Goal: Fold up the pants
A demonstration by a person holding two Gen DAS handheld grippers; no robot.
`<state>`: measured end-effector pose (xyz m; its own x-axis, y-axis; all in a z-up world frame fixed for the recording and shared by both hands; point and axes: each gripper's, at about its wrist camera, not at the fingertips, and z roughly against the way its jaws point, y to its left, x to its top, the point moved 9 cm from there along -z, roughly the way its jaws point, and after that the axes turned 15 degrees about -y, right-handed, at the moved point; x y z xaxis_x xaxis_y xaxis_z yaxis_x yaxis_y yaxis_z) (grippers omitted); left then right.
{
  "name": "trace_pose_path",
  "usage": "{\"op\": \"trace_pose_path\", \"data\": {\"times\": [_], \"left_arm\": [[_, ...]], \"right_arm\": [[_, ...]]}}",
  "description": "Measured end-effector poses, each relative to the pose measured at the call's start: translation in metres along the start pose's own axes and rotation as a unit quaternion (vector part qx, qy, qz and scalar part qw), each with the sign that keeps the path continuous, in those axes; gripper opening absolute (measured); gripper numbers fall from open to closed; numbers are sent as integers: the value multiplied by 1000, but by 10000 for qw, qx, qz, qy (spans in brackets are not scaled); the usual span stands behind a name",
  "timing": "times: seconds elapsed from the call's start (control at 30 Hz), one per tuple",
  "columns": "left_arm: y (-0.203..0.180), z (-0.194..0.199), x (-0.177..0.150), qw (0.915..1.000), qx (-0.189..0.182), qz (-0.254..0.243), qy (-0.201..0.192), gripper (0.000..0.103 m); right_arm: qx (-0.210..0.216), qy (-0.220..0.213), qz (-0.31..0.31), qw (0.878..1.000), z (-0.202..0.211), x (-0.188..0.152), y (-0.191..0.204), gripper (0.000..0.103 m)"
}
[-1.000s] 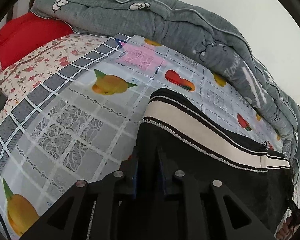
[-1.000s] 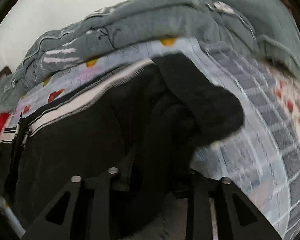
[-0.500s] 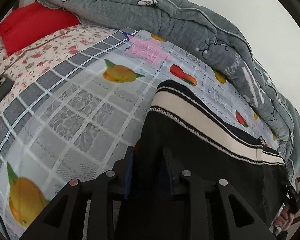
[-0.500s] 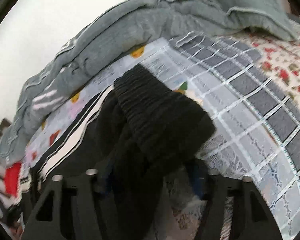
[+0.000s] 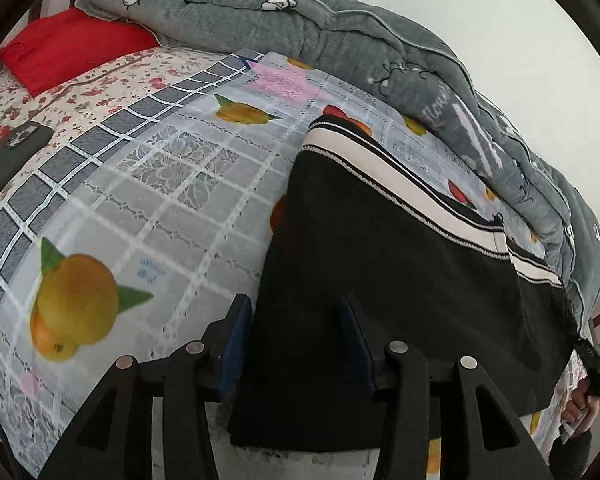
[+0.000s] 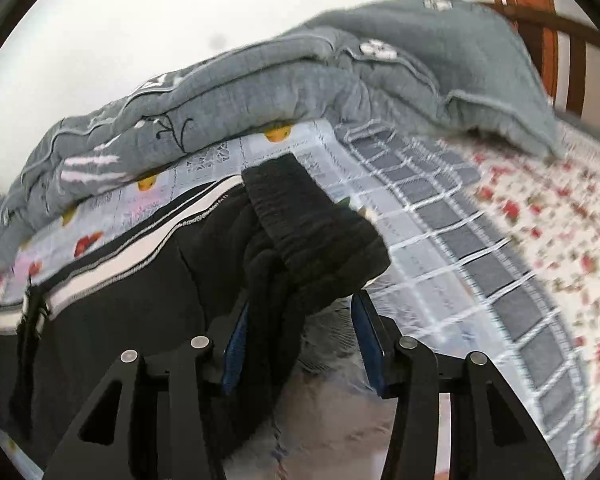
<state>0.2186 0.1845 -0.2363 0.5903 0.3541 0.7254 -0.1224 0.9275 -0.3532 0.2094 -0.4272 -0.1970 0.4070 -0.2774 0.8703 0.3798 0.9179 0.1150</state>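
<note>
So the black pants are lying on the fruit-print sheet, white side stripe running along the far edge, near the grey quilt. Biggest risk I'm seeing: the ribbed cuff end is sitting bunched up and partly lifted on the right side, so if it flops down crooked the fold is going to come out lumpy and uneven. The right gripper is spread wide, with black fabric resting against its left pad. I don't think it's gripping anything, so that cuff is probably slipping free whenever it moves. The left gripper is also standing wide open, straddling the near edge of the pants without pinching it, and it could be snagging or dragging the cloth if it pulls away sloppily.

Counting stuff, big to small: one quilt, one sheet, one pair of pants, one red pillow, two grippers, one phone.
</note>
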Motion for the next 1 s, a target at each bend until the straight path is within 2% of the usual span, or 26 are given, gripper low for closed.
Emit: {"op": "trace_pose_path", "data": {"times": [0.2,0.47,0.6,0.63,0.8,1.0], "left_arm": [[0,6,-5,10000,-18,52,-48,47],[2,20,-14,9997,-185,120,-67,49],[4,28,-19,9990,-402,128,-114,50],[5,29,-20,9984,-520,162,-159,51],[3,22,-19,9973,-666,227,-215,52],[-2,3,-10,9970,-636,348,-271,54]], "right_arm": [[-175,-351,588,9975,32,13,9,48],[-119,-430,547,9975,53,20,13,49],[-51,-465,425,9980,58,16,17,49],[-33,-458,389,9982,58,14,18,49],[131,-306,278,9991,56,0,26,49],[243,-125,282,9992,55,-16,35,49]]}}
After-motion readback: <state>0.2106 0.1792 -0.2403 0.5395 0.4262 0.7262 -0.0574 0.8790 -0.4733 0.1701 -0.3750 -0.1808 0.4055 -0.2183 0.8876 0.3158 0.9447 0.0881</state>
